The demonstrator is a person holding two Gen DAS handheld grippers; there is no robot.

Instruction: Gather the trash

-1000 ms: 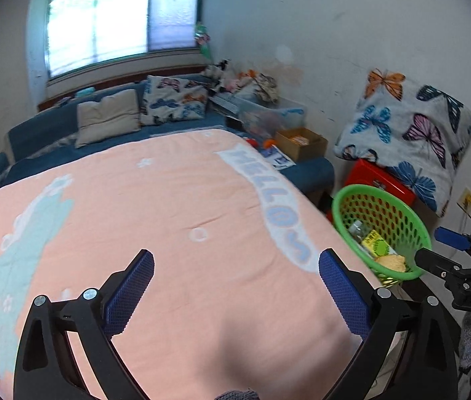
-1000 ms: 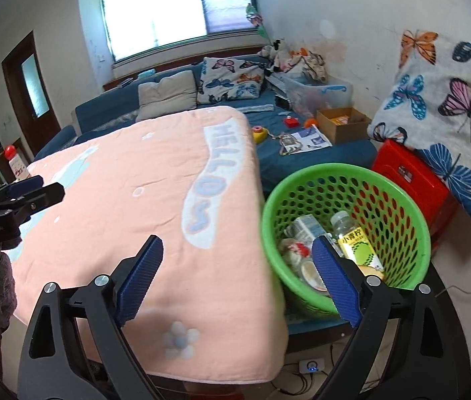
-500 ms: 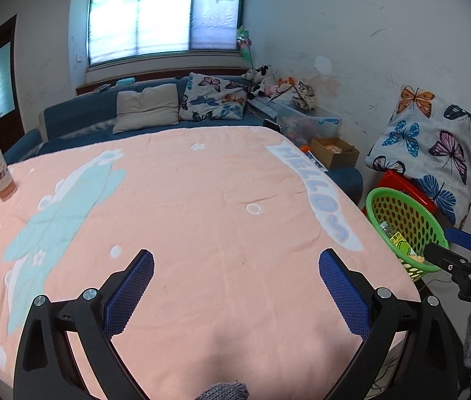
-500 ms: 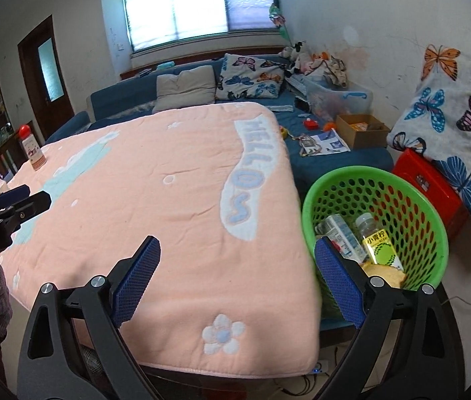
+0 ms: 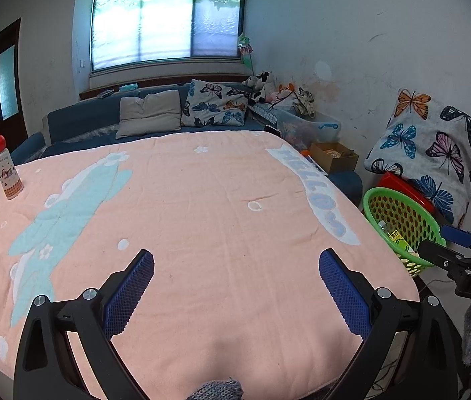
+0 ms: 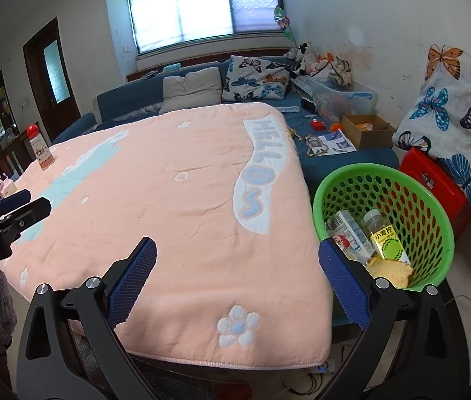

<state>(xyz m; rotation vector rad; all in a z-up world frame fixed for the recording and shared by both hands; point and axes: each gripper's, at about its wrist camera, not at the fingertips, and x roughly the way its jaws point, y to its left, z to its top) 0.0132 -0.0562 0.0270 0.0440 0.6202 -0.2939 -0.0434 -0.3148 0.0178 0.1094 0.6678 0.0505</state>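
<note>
**Both grippers empty over the pink blanket**

Where the left wrist view ends at the right, we lose most of the green basket (image 5: 402, 220) behind the right gripper (image 5: 449, 246); our left gripper (image 5: 235, 273) gapes wide over the pink blanket (image 5: 202, 206).

In the right wrist view, our right gripper (image 6: 237, 256) is opening, empty; the basket's bottle (image 6: 384, 235) and carton (image 6: 349, 230) show, the rest indistinct.
</note>
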